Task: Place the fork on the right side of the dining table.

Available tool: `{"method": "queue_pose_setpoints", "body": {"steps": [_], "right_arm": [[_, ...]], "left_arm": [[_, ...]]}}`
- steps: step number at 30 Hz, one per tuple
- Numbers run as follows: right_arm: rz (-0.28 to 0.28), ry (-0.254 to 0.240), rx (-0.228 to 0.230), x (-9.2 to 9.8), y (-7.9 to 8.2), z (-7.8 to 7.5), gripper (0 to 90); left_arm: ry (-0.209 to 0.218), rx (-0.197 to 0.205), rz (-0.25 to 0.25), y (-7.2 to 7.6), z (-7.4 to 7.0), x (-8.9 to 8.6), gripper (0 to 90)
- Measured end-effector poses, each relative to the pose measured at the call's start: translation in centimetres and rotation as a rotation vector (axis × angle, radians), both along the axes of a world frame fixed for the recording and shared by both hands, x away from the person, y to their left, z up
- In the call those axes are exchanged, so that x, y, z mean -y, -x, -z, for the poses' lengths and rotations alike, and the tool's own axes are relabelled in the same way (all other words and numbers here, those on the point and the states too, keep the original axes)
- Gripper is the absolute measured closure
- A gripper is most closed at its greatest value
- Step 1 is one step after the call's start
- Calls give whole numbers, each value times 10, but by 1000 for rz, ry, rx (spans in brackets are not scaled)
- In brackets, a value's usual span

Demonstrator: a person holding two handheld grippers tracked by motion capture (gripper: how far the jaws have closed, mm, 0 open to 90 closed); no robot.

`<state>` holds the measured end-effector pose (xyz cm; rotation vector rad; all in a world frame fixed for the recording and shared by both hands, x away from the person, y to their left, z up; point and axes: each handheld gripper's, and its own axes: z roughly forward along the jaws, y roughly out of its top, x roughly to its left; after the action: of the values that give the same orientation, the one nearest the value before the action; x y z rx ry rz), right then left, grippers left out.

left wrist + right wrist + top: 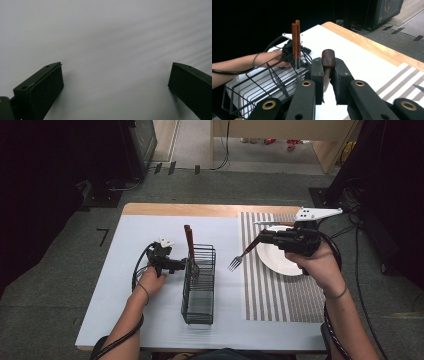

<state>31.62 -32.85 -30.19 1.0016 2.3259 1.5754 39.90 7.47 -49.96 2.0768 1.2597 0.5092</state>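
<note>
Fork (pixel 240 256) in right tool (pixel 262 238), tines down-left.

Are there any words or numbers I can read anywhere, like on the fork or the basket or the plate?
No words, labels or numbers can be read in any view.
Fork: no marking readable.
Wire basket: no label.
Plate: plain white.
Striped mat: stripes, no writing.
Dark cabinet at the top right of the right gripper view: a bluish mark, too blurred to read.
Floor beside the table: a black tape mark, not clearly a letter or number.
</note>
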Motion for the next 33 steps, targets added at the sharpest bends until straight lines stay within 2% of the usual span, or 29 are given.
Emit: {"method": "queue_pose_setpoints", "body": {"steps": [2,6,26,33], "right_arm": [[8,7,-6,2,1,3,812],[14,31,10,1,6,10,812],[54,72,-72,11,17,46,811],[73,78,-85,17,22,54,811]], "left_arm": [[0,0,0,0,0,0,0],[0,0,0,0,0,0,0],[-1,-1,1,0,0,0,0],[-1,-1,1,0,0,0,0]]}}
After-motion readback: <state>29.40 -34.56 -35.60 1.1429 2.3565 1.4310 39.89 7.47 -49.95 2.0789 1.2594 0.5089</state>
